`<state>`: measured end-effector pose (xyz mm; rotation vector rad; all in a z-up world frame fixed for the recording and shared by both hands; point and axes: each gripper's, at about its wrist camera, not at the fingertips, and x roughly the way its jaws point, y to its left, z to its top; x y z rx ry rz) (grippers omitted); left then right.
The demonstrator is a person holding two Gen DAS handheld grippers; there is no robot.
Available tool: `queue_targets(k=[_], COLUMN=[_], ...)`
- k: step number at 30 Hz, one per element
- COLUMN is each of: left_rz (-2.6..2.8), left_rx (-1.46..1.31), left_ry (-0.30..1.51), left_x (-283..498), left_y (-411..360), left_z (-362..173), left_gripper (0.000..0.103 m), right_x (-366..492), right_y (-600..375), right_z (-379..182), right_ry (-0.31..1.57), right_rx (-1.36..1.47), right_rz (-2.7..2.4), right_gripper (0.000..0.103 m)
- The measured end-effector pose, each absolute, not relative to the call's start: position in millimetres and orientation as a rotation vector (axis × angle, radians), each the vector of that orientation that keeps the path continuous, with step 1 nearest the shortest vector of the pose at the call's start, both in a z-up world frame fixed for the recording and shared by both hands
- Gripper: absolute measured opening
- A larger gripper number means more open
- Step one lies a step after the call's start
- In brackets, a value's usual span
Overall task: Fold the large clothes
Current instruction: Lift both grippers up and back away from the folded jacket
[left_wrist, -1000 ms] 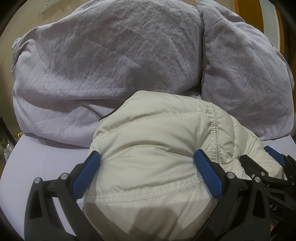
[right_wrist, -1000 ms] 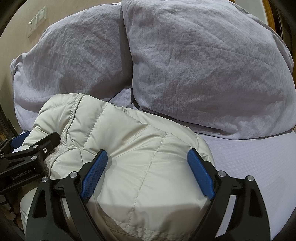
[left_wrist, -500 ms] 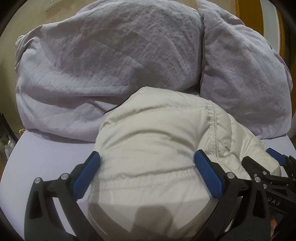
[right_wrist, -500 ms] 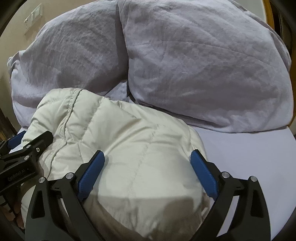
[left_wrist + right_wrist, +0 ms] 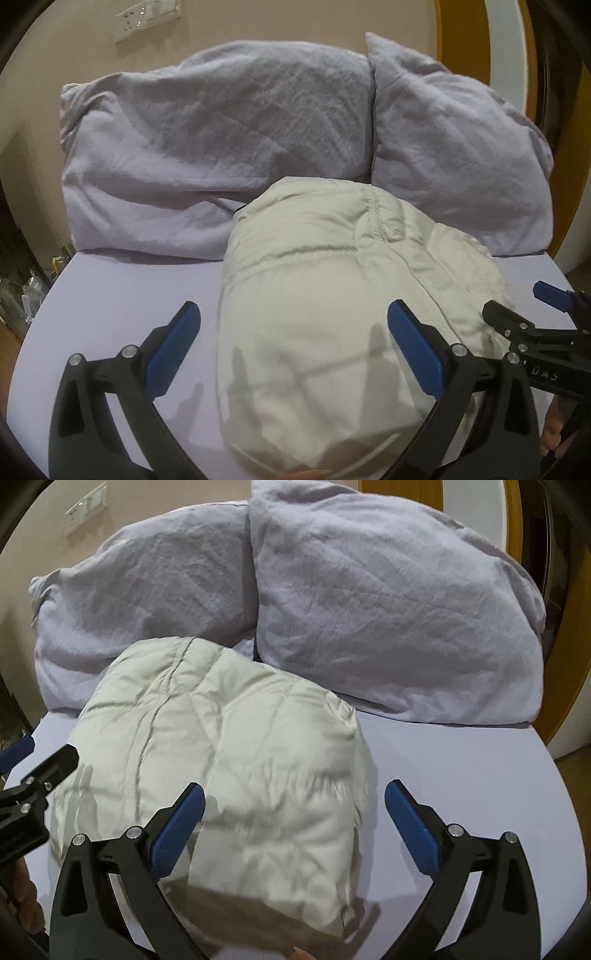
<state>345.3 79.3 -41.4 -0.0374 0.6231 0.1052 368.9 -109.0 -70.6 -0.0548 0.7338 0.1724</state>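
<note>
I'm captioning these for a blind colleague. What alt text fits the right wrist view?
A folded cream puffer jacket lies on a lavender bed sheet, with the open right gripper hovering over its near edge. Two crumpled lavender pillows lean against the beige wall behind, and the left gripper shows at the left edge.

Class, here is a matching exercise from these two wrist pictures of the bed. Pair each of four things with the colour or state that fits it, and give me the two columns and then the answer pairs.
Column 1:
1. puffy jacket
2. pillows
3. left tool
4. wall switch plate

Column 2:
A. lilac-grey, leaning against the wall
B. open, with blue pads
C. cream, folded into a bundle on the sheet
D. pale, mounted above the pillows

Pairs: 1-C, 2-A, 3-B, 4-D
</note>
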Motion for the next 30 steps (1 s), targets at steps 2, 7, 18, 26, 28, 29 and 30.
queue_targets(k=[2,7,18,26,28,29,30], left_rz=[0.098,0.089,0.084,0.076,0.077,0.078,0.079], left_rx=[-0.057,-0.082,-0.104,-0.100,-0.098,-0.096,-0.096], left_ry=[0.613,0.587,0.552,0.560,0.560,0.560,0.561], left_x=[321.3,276.2,203.0,176.4,171.5,171.9,169.6], left_y=[84.1,82.8,69.6,59.8,58.4,58.5,57.9], left_z=[-36.7,-26.6,-9.4,-6.9,-6.5,-6.5,-6.3], left_gripper=[0.101,0.101,0.101,0.101,0.101,0.101,0.101], right_x=[355.1,322.7,262.7,234.5,229.8,228.0,225.7], right_y=[-111.0,-118.3,-137.6,-148.8,-149.6,-150.2,-151.2], right_z=[-69.2,-64.9,-55.9,-49.5,-47.9,-47.6,-47.2], right_ry=[0.737,0.749,0.780,0.784,0.779,0.780,0.783], right_rx=[-0.059,-0.054,-0.014,-0.005,-0.018,-0.019,-0.018], right_rz=[0.175,0.184,0.181,0.188,0.188,0.189,0.191], right_gripper=[0.100,0.100,0.100,0.100,0.100,0.100,0.100])
